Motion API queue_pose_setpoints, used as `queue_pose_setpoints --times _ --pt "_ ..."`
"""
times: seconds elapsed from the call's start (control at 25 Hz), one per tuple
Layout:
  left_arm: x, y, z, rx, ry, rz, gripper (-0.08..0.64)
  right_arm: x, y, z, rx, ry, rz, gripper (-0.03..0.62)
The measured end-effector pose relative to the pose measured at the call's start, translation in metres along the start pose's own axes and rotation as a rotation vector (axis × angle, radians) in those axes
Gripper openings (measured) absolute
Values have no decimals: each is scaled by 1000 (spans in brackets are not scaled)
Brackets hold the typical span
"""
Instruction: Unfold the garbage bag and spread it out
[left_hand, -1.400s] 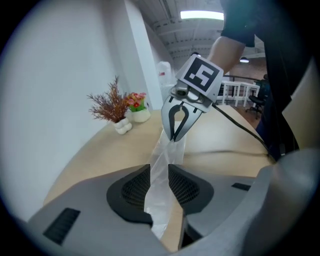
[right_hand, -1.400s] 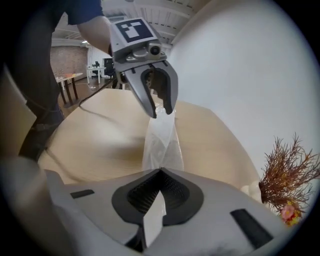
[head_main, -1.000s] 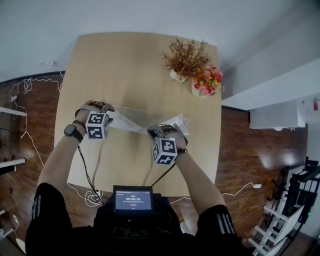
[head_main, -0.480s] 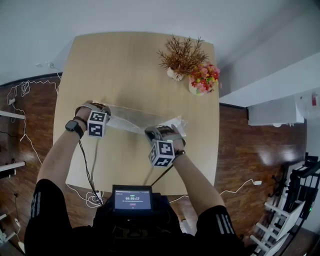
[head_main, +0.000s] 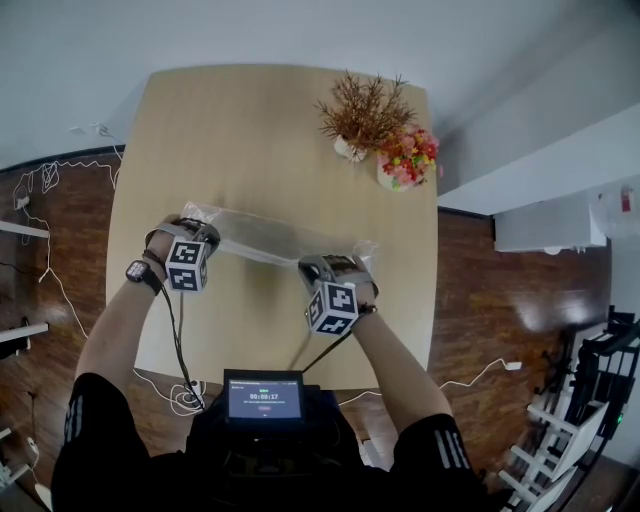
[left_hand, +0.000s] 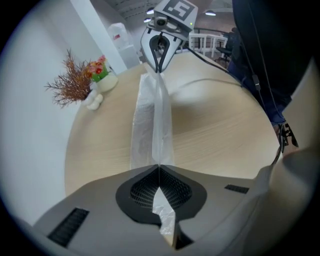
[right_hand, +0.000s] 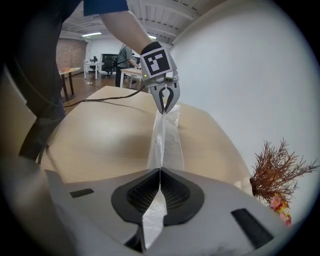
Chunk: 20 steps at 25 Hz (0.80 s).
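Nearest is the right gripper (head_main: 337, 268), its jaws pressed together on one end of the translucent white plastic garbage bag (head_main: 272, 238), with a crumpled tail of film poking back between the pads. A little farther away and to the left, the left gripper (head_main: 190, 232) pinches the opposite end in the same way.

Between them the garbage bag hangs as a long, narrow, lengthwise-folded strip, pulled fairly straight just above the light wooden worktop (head_main: 250, 130). Its long axis runs left to right, slanting from the far-left grip down to the near-right one. Each gripper view looks straight along the strip to the other gripper at its end.

Because both holds sit on that one axis, more pulling would probably only tighten the band. Spreading it likely needs a layer drawn across its width, toward the open far half of the worktop.

Farthest back, near the right far corner, stand a dried brown plant (head_main: 365, 108) and a colourful flower bunch (head_main: 408, 160), well apart from the garbage bag.
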<state>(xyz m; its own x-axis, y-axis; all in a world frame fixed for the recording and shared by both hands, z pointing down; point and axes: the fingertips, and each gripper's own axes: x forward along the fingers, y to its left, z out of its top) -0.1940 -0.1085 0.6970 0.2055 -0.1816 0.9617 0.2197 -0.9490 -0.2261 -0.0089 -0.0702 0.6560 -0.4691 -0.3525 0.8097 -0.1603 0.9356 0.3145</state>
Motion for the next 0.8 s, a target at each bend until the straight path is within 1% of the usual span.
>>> queue_pose_setpoints --times 0.12,0.28,0.4,0.6,0.8 --pt "-8 -1 5 -12 -23 24 0 -5 -1 -11 15 17 -7 32" --pt "-10 -3 0 -21 -23 53 0 -13 -2 -26 37 36 -19 32" --pt "-15 -3 6 -33 -44 67 0 -21 -2 -33 56 37 -31 37" --pt "-21 -10 17 -41 -71 102 0 -40 5 -30 100 -1 -42 37" --pt "-16 -40 14 -39 -59 107 0 -50 25 -25 133 -18 -28 37"
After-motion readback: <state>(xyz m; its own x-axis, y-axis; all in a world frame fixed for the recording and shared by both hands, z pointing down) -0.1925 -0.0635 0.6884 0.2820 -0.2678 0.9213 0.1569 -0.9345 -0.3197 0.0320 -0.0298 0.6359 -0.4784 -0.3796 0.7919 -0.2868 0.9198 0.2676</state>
